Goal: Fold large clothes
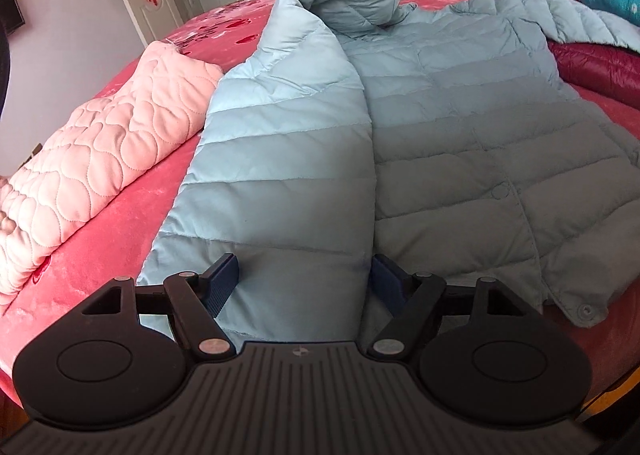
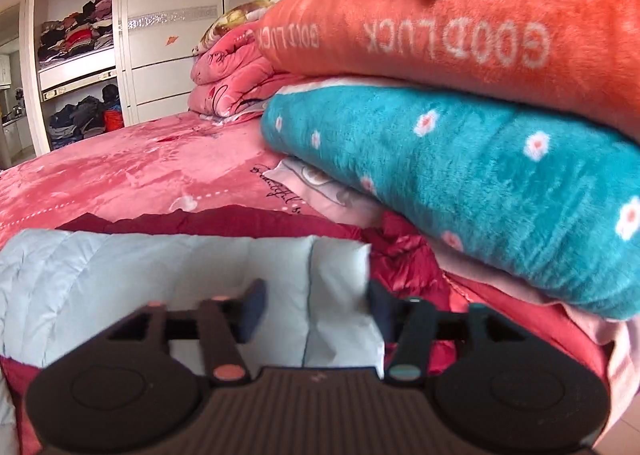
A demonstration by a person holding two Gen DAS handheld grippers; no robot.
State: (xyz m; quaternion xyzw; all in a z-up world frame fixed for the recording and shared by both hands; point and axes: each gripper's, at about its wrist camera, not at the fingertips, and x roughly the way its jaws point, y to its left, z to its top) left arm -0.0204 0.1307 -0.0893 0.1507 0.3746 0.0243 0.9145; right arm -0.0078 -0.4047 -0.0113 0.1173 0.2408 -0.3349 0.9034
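A light blue quilted down jacket [image 1: 440, 103] lies spread on the pink bed [image 1: 120, 239], collar far, hem near. A paler strip of it [image 1: 280, 159], folded lengthwise over its left side, runs down to the hem. My left gripper [image 1: 304, 281] is open at the hem, its two fingers standing wide on either side of that strip. In the right wrist view the jacket's sleeve [image 2: 160, 275] lies across a maroon garment [image 2: 408, 255]. My right gripper [image 2: 318, 309] is open, with the cuff end of the sleeve lying between its fingers.
A folded pink quilted garment [image 1: 100, 159] lies left of the jacket. The maroon garment [image 1: 600, 71] sits under the jacket's right side. Stacked blankets, teal [image 2: 480, 183] under orange [image 2: 440, 15], rise close on the right. A wardrobe [image 2: 80, 35] stands beyond the bed.
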